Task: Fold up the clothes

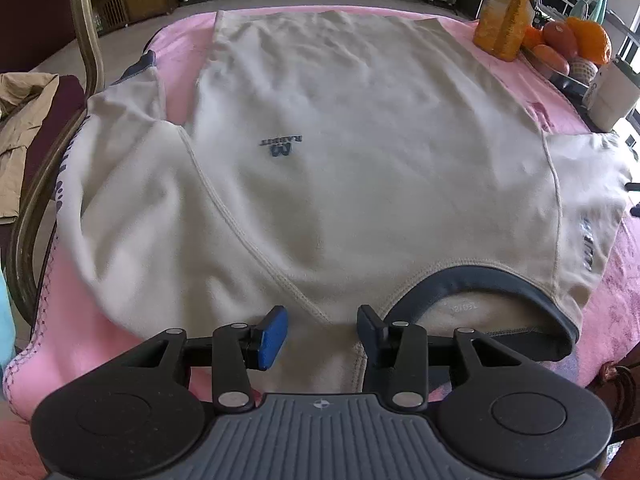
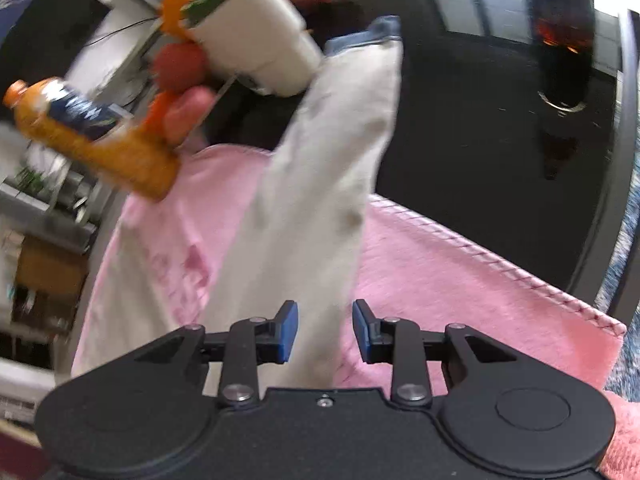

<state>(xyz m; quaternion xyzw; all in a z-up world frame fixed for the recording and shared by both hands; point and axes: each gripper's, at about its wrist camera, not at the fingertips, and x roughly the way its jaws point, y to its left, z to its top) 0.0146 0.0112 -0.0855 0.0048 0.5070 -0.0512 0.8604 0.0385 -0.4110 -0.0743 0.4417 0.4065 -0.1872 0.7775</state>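
Above the shirt (image 1: 360, 152), the left hand-held gripper (image 1: 322, 330) and right hand-held gripper (image 2: 325, 330) gape, gripping nothing.

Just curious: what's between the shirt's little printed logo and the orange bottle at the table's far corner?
Only plain cream shirt fabric from logo to bottle, as the left wrist view shows.

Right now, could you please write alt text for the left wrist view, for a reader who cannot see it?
A cream long-sleeved shirt lies spread flat on a pink cloth, navy collar nearest the camera. The open left gripper hovers at the shoulder beside the collar. An orange bottle and fruit stand at the far right.
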